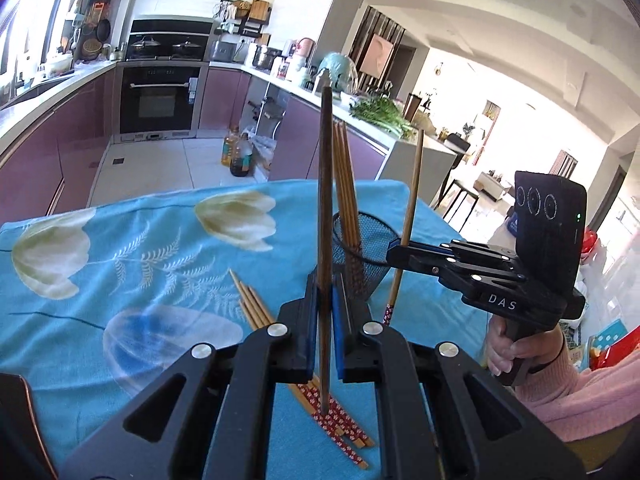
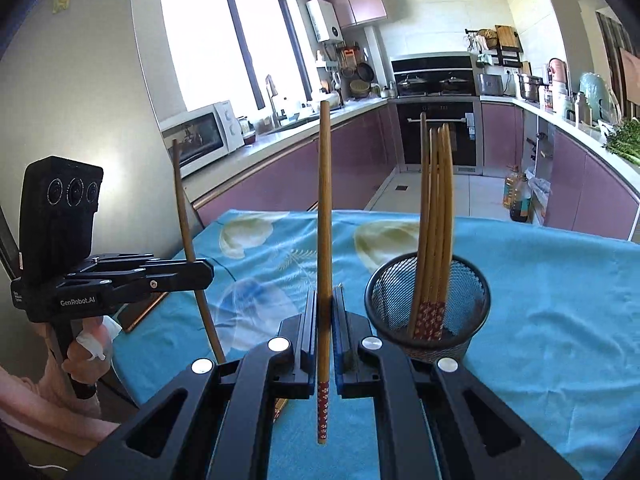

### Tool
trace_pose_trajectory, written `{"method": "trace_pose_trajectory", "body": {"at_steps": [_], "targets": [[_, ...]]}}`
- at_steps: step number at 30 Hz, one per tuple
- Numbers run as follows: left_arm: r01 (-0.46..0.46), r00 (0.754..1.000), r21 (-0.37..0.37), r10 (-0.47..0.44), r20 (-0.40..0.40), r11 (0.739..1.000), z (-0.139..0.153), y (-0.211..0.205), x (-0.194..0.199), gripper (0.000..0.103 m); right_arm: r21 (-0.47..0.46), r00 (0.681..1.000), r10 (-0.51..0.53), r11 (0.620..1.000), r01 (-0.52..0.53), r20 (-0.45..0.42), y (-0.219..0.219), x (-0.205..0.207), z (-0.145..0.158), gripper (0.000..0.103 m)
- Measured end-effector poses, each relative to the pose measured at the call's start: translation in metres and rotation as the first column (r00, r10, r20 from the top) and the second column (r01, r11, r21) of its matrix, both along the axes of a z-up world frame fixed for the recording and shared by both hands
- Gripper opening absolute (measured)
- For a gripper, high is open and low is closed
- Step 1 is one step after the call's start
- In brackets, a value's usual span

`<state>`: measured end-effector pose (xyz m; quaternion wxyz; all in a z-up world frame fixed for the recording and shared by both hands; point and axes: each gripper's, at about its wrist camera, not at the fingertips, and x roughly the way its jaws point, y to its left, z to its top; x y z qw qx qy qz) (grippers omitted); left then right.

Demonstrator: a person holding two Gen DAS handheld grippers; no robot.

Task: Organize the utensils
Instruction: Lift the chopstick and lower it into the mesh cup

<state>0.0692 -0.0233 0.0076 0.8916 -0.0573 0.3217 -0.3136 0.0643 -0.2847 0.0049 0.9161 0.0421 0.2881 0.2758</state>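
Blue cloth (image 2: 540,300); mesh cup (image 2: 428,308) nr both held chopsticks.

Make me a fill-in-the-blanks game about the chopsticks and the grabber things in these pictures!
1. Each gripper, the left gripper and the right gripper, is shut on one ____.
2. Several chopsticks stand upright in a black mesh ____.
3. More loose chopsticks lie flat on the ____ tablecloth with white flowers.
4. The patterned ends of the chopsticks in the holder point ____.

Missing words: chopstick; cup (holder); blue; down
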Motion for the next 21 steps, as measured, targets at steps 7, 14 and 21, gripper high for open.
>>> {"method": "trace_pose_trajectory", "body": {"at_steps": [7, 14, 21], "targets": [[0.023, 0.998, -0.045, -0.021, 0.065, 0.999, 0.026, -0.012, 0.006, 0.007, 0.011, 0.998, -0.038, 0.999, 0.037, 0.054, -0.016, 0.004, 0.017, 0.006], [0.059, 0.992, -0.066, -0.051, 0.118, 0.996, 0.048, -0.032, 0.018, 0.007, 0.018, 0.992, -0.069, 0.998, 0.067, 0.110, -0.032, 0.011, 0.036, 0.006], [0.078, 0.985, -0.077, -0.065, 0.160, 0.994, 0.070, -0.047, 0.029, 0.007, 0.027, 0.983, -0.093, 0.996, 0.090, 0.160, -0.039, 0.013, 0.049, 0.006]]}}
